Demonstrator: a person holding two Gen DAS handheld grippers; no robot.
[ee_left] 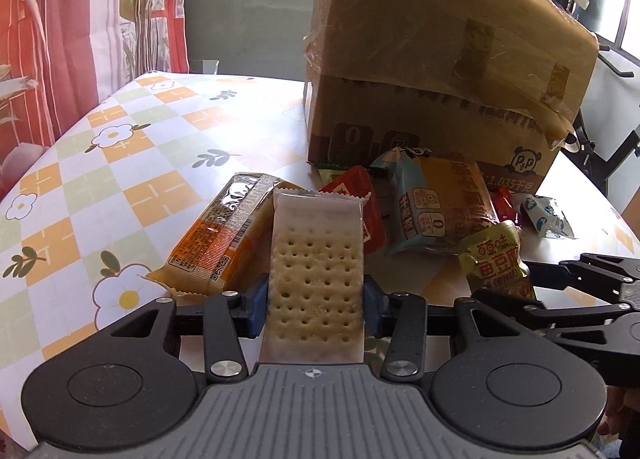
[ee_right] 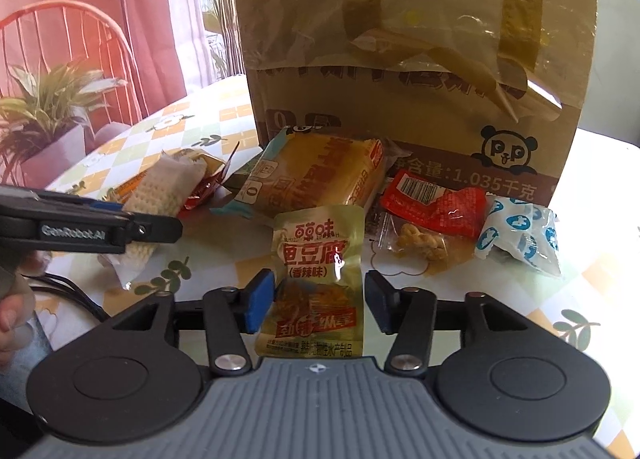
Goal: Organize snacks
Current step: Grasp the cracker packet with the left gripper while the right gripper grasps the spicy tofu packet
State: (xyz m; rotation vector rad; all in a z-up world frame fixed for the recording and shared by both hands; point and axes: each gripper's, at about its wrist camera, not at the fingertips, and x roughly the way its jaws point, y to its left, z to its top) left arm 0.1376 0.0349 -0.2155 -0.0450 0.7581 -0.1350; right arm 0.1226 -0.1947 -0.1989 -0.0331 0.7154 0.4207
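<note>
Left gripper (ee_left: 316, 299) clamps cracker packet (ee_left: 316, 259) by its sides, lifting it from the pile before the box (ee_left: 420, 71); right gripper (ee_right: 320, 299) brackets tofu pouch (ee_right: 316, 259), grip unclear

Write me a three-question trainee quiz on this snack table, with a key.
1. True or false: the cardboard box stands on the flowered tablecloth.
2. What sits between the fingers of the left gripper? A) cracker packet B) red sachet C) blue-and-white pouch
3. Which animal is the logo printed on the box's front?

Key: 1 true; 2 A; 3 panda.
</note>
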